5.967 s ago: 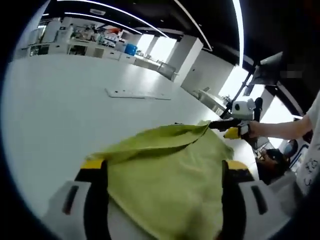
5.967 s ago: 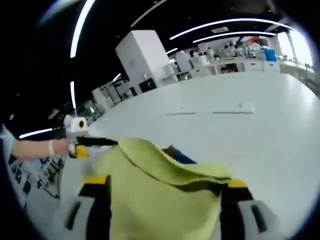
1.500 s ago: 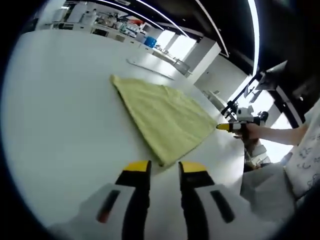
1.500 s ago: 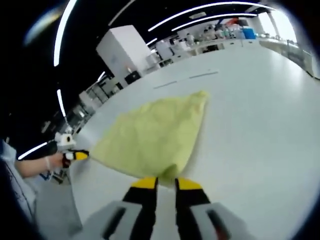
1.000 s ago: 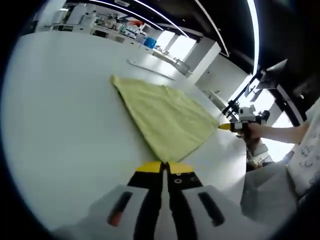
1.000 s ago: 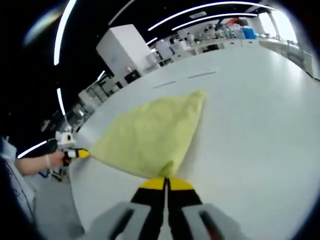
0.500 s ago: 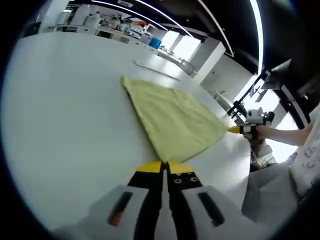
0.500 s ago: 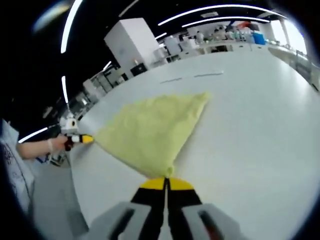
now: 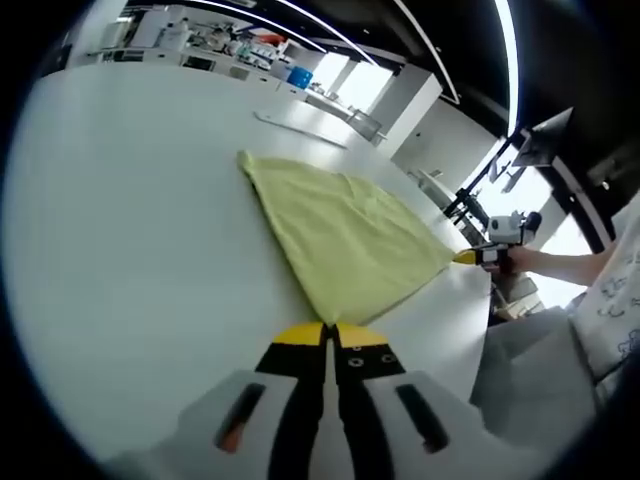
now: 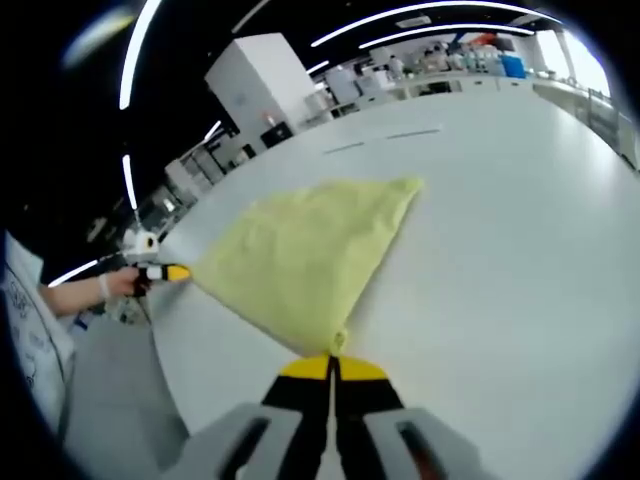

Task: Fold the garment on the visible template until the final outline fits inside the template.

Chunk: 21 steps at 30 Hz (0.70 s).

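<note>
A yellow-green garment (image 9: 345,235) lies flat on the white table (image 9: 130,220), folded into a roughly triangular shape. My left gripper (image 9: 325,334) is shut at the garment's near corner, the cloth tip meeting the yellow jaw tips. In the right gripper view the garment (image 10: 305,250) spreads away from my right gripper (image 10: 333,364), which is shut on a small nub of cloth at its own near corner. Each gripper also appears in the other's view at a side corner of the cloth: the right gripper (image 9: 468,257) and the left gripper (image 10: 172,272), each held by a hand.
Thin pale marks (image 9: 300,128) lie on the table beyond the garment, also seen as marks (image 10: 385,140). The table edge (image 9: 470,330) runs close by on the person's side. Benches and shelves stand far back in the room.
Six seconds ago both grippers held the garment lifted. It then lay flat, both jaws stood open at its corners, and both have shut there. Since then only the views have shifted slightly.
</note>
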Motion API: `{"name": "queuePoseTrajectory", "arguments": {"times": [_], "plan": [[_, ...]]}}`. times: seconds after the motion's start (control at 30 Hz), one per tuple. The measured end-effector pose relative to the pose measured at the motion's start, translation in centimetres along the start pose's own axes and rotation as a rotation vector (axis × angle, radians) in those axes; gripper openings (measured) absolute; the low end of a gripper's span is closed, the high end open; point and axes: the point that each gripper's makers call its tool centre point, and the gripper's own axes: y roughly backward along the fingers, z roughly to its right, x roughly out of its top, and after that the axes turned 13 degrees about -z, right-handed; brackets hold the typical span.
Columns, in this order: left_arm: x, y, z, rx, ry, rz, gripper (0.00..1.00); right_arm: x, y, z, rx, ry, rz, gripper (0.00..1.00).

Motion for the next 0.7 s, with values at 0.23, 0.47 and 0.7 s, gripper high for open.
{"name": "queuePoseTrajectory", "arguments": {"times": [0.23,0.47,0.7], "plan": [[-0.5,0.1,-0.6,-0.011,-0.001,-0.004,0.0,-0.3,-0.2,0.3,-0.013,-0.01,-0.017,0.0],[-0.7,0.1,-1.3,-0.007,-0.01,-0.02,0.02,-0.2,0.0,-0.1,-0.007,-0.028,-0.008,0.0],[-0.3,1.6,-1.7,0.023,-0.106,-0.025,0.33,0.6,0.8,-0.9,0.015,0.012,0.037,0.14]]}}
